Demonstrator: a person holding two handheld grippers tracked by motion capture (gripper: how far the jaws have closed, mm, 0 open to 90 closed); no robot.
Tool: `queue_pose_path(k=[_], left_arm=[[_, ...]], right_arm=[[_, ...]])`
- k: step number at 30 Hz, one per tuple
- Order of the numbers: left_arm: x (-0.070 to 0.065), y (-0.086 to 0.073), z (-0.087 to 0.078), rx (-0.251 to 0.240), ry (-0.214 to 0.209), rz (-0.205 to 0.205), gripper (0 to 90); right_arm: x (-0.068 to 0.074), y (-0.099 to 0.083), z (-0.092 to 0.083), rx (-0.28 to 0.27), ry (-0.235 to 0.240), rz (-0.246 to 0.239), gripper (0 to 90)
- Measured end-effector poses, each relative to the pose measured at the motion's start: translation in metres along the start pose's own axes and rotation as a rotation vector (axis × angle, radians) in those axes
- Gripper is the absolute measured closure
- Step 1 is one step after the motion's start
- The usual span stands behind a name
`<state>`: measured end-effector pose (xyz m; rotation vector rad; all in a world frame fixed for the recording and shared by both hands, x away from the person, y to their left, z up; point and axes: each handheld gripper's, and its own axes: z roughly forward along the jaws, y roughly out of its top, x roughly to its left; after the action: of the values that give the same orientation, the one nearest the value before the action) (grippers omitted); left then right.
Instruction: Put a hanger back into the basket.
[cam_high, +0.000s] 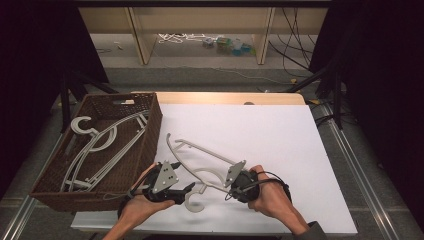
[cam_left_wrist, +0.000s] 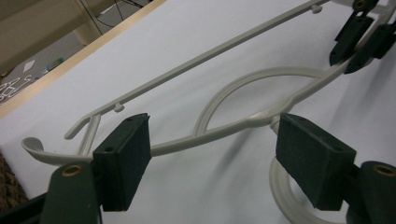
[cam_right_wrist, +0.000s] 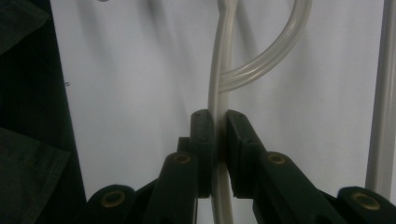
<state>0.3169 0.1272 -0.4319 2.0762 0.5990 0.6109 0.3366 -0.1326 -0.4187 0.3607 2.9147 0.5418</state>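
right fingers (cam_right_wrist: 219, 140) clamped on hanger (cam_right_wrist: 215, 84)

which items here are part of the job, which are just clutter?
In play:
- white hanger, clamped in the right gripper
- left gripper, open around the hanger's arm
- wicker basket with hangers in it

Lying about:
- cables on the floor
- small items under the shelf

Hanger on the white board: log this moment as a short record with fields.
hanger: off-white plastic, over the white board
right hand-held gripper: shut on the hanger's arm
left hand-held gripper: open, jaws astride the hanger near its hook, pads not touching
basket: brown wicker, left of the board, more hangers inside
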Motion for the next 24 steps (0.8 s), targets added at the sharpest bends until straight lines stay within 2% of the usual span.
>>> queue_pose_path(k=[2,4,5,6,7,10,13,14,15,18,19,20,24], left_arm=[[0.002,0.003,0.002,0.025,-0.016,0.018,26.2],[0.003,0.008,0.006,0.014,-0.034,0.063,26.4],[0.003,0.008,0.006,0.014,-0.034,0.063,26.8],[0.004,0.01,0.008,0.013,-0.039,0.096,26.8],[0.003,0.01,0.01,0.002,-0.042,0.074,26.8],[0.003,0.012,0.015,0.021,-0.059,0.098,26.7],[0.003,0.012,0.022,0.069,-0.068,0.154,26.7],[0.001,0.012,0.027,0.094,-0.091,0.18,27.3],[0.001,0.012,0.027,0.094,-0.091,0.18,27.6],[-0.001,0.013,0.032,0.115,-0.096,0.235,29.0],[-0.001,0.013,0.032,0.115,-0.096,0.235,29.3],[-0.002,0.014,0.033,0.124,-0.103,0.257,29.6],[-0.003,0.013,0.034,0.123,-0.117,0.279,32.6]], right_arm=[[0.003,-0.002,-0.003,0.002,0.01,-0.007,82.6],[0.005,-0.007,-0.006,-0.006,0.014,-0.006,82.6],[0.005,-0.007,-0.006,-0.006,0.014,-0.006,82.6],[0.005,-0.008,-0.007,-0.005,0.014,-0.002,82.6],[0.005,-0.01,-0.008,-0.005,0.015,-0.003,82.6],[0.004,-0.015,-0.012,0.0,0.011,-0.002,82.6],[0.004,-0.019,-0.016,-0.005,0.013,-0.005,82.6],[0.004,-0.022,-0.019,-0.005,0.007,-0.01,82.6],[0.004,-0.022,-0.019,-0.005,0.007,-0.01,82.6],[0.006,-0.025,-0.024,-0.008,0.009,-0.016,82.6],[0.006,-0.025,-0.024,-0.008,0.009,-0.016,82.6],[0.007,-0.026,-0.026,-0.01,0.013,-0.019,82.6],[0.009,-0.026,-0.028,-0.009,0.013,-0.029,82.6]])
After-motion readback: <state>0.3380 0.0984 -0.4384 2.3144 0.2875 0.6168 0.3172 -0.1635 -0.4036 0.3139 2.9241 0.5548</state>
